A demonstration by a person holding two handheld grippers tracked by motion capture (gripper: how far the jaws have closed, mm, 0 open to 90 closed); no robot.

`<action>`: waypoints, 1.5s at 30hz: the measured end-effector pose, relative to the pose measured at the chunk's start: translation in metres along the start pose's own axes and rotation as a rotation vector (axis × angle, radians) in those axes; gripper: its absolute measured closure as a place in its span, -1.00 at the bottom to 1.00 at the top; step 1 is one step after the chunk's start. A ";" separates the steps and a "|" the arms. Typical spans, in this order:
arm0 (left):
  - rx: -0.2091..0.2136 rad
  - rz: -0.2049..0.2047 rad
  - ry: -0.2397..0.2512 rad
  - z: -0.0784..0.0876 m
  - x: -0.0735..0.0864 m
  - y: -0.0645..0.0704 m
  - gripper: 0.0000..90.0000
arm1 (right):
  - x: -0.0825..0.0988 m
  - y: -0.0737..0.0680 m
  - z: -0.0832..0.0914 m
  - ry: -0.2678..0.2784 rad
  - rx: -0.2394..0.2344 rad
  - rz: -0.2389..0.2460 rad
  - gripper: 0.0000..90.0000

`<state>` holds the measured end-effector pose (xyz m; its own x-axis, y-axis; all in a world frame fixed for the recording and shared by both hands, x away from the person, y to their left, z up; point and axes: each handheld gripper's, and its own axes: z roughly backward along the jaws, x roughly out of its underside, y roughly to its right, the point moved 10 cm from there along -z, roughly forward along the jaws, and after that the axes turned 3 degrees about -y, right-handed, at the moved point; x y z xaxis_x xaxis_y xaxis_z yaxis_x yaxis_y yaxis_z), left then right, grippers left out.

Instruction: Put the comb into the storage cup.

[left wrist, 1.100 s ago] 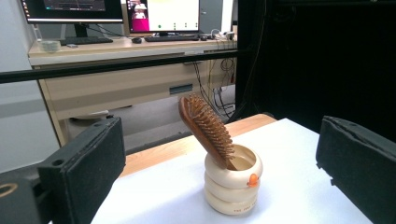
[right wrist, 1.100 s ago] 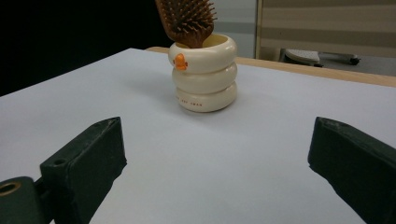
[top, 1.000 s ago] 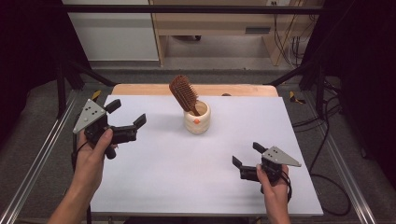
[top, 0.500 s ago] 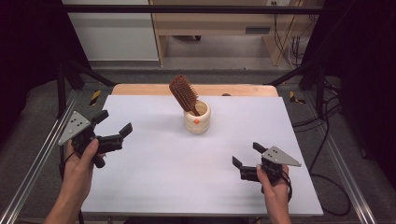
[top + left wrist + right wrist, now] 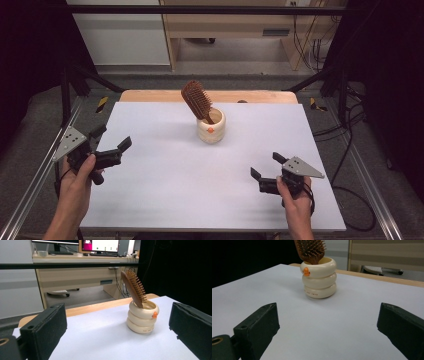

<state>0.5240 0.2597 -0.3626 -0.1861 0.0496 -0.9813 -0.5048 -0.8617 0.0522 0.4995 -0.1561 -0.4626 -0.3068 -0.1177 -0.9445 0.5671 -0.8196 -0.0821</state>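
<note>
A brown wooden hairbrush [image 5: 196,99] stands handle-down, leaning left, in a cream ringed cup [image 5: 211,126] with an orange mark, at the back middle of the white table [image 5: 200,175]. The left gripper view shows the same brush [image 5: 133,287] and cup [image 5: 142,319] ahead, and the right gripper view has the brush [image 5: 310,250] and cup [image 5: 319,280] too. My left gripper [image 5: 111,140] is open at the table's left edge, empty. Near the front right my right gripper [image 5: 268,166] is open and empty as well.
A wooden strip [image 5: 150,95] runs along the table's back edge. Metal frame rails [image 5: 35,180] flank both sides, with cables [image 5: 345,130] on the floor at right. A desk with monitors [image 5: 100,245] stands beyond the table.
My left gripper has moved left and toward the front, away from the cup, to the table's left edge. The right gripper, brush and cup have stayed put.
</note>
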 end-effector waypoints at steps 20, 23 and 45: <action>-0.012 0.032 -0.004 0.011 0.029 -0.016 -0.96 | 0.000 0.002 0.002 0.015 0.008 0.013 -0.91; -0.007 0.032 -0.016 0.011 0.035 -0.016 -0.96 | 0.000 0.003 0.004 0.025 0.017 0.013 -0.92; 0.016 0.048 -0.073 0.013 0.069 -0.008 -0.96 | 0.005 0.012 0.016 0.028 0.048 0.040 -0.93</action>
<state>0.5043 0.2770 -0.4279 -0.2708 0.0456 -0.9616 -0.5068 -0.8560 0.1022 0.4928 -0.1752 -0.4630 -0.2626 -0.1355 -0.9553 0.5407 -0.8407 -0.0294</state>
